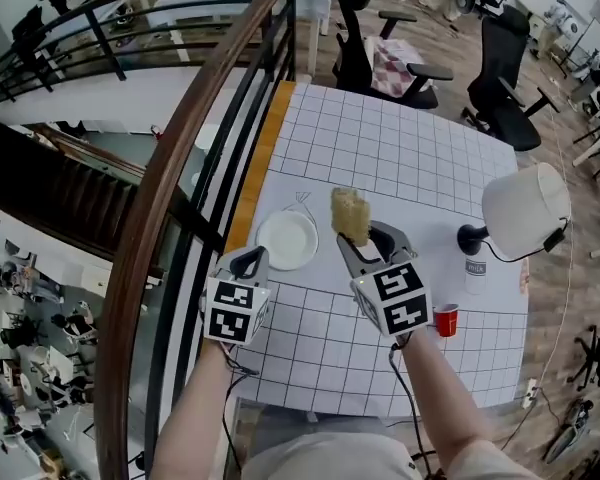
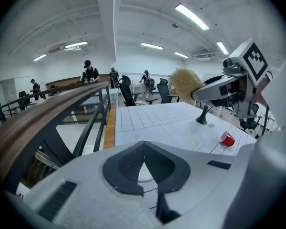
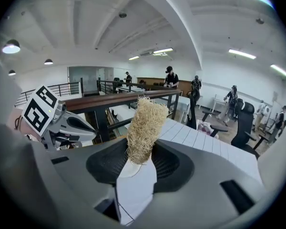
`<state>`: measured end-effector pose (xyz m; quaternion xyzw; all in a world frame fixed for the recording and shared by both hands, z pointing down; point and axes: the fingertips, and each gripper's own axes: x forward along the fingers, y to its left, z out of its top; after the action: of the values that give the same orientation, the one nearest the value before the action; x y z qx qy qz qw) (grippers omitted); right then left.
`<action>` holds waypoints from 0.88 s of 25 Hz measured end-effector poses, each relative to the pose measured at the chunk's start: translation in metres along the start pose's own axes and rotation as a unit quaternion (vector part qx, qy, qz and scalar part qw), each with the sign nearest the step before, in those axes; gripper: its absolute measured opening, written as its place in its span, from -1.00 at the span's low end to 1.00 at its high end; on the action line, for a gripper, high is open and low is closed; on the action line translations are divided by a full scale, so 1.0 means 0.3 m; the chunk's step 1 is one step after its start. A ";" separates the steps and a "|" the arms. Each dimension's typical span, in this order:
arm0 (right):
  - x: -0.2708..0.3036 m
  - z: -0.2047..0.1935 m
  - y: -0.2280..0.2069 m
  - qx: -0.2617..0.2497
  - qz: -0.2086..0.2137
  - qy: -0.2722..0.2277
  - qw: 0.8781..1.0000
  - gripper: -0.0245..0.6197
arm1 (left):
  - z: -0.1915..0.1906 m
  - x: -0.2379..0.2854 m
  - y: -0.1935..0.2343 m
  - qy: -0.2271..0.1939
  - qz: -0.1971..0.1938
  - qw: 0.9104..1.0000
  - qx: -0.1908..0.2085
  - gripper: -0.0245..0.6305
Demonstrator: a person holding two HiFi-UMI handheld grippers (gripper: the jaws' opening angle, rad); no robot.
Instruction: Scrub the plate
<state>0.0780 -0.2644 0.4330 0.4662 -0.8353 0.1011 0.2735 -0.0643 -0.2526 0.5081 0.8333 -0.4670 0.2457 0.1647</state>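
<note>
Nearest, the left gripper (image 1: 252, 259) has its jaw tips together with nothing between them. The right gripper (image 1: 365, 240), level with it on the right, is clamped on the lower end of a straw-coloured scrubber (image 1: 349, 214). The scrubber's long axis runs on from the jaws and points away and up.

The plate (image 1: 287, 240) lies flat on the table (image 1: 400, 148), between the two grippers and below both. It is just past the left tips, and down and to the left of the scrubber's free end. The left gripper looks the nearer of the two. The plate is round, so there is no long axis to line up with. As I read it, the scrubber has to come down and leftwards to reach the plate, and the left gripper is placed to steady the near rim.

The table is white with a black grid, and an orange strip runs along its left edge. On the right stand a lamp (image 1: 525, 208) and, nearer, a red cup (image 1: 445, 319) on its side. A wooden rail (image 1: 180, 148) curves along the left, with a lower floor beyond it. Office chairs (image 1: 365, 48) stand past the far edge, in an open room lit from the ceiling.
</note>
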 end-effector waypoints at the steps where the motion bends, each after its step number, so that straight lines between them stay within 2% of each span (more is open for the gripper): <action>1: -0.028 0.040 0.004 -0.002 -0.001 -0.014 1.000 -0.45 | 0.041 -0.032 -0.006 -0.012 0.001 1.000 0.004 -0.89; 8: -0.227 0.255 0.050 -0.023 -0.014 -0.093 0.995 -0.45 | 0.336 -0.292 -0.091 -0.103 -0.004 0.994 0.049 -0.89; 11: -0.322 0.324 0.072 -0.032 -0.015 -0.122 0.992 -0.45 | 0.456 -0.406 -0.164 -0.139 -0.027 0.987 0.069 -0.89; 15: -0.469 0.430 0.115 -0.049 -0.019 -0.166 0.985 -0.45 | 0.582 -0.542 -0.223 -0.186 -0.027 0.976 0.105 -0.89; 22: -0.760 0.601 0.202 -0.086 -0.004 -0.245 0.966 -0.44 | 0.719 -0.772 -0.313 -0.259 -0.023 0.960 0.098 -0.89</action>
<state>0.0569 -0.1426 0.1630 0.4552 -0.8802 -0.0894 0.1004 -0.0309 -0.1521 0.1954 0.8911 -0.4478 0.0618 -0.0390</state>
